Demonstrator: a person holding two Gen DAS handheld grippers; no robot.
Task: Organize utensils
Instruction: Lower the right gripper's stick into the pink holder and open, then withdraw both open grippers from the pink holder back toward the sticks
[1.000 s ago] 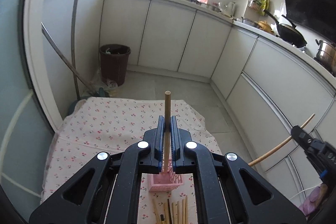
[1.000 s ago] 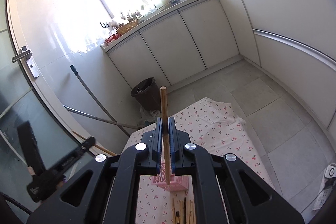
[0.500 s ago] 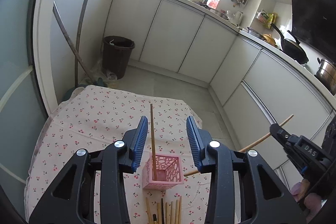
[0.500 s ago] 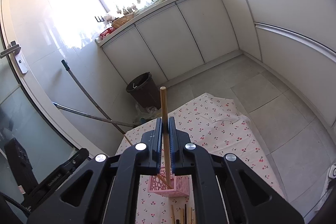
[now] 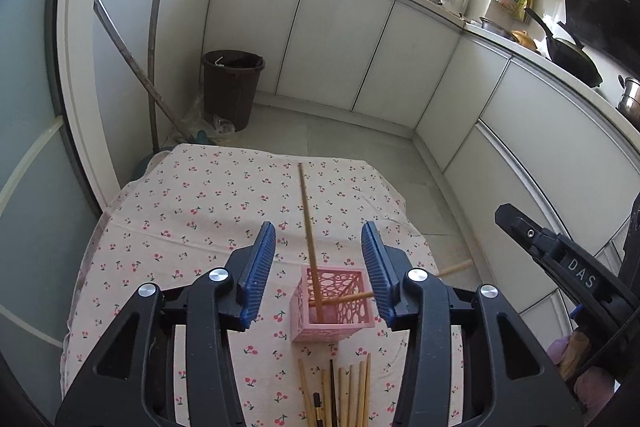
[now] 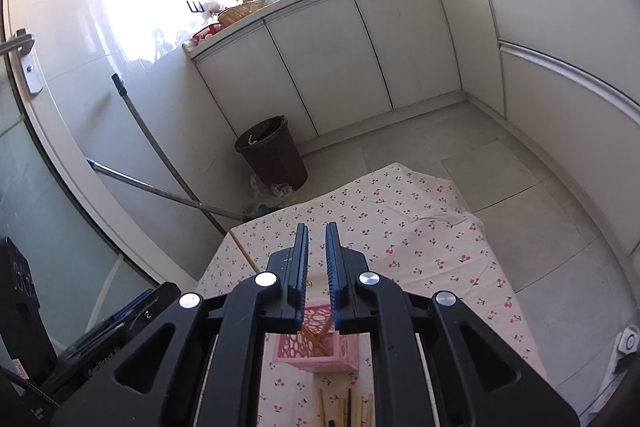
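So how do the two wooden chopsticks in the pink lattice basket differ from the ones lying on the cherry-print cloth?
The two wooden chopsticks stand tilted in the pink lattice basket, crossing; the loose chopsticks lie flat, side by side, on the cherry-print cloth in front of it. One loose stick looks dark. The rest are light wood.

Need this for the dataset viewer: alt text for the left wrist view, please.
The left gripper, jaws opening and empty, hangs over a pink lattice holder containing two wooden chopsticks. More chopsticks lie on the cherry-print tablecloth nearer the camera. The right gripper enters from the right edge.
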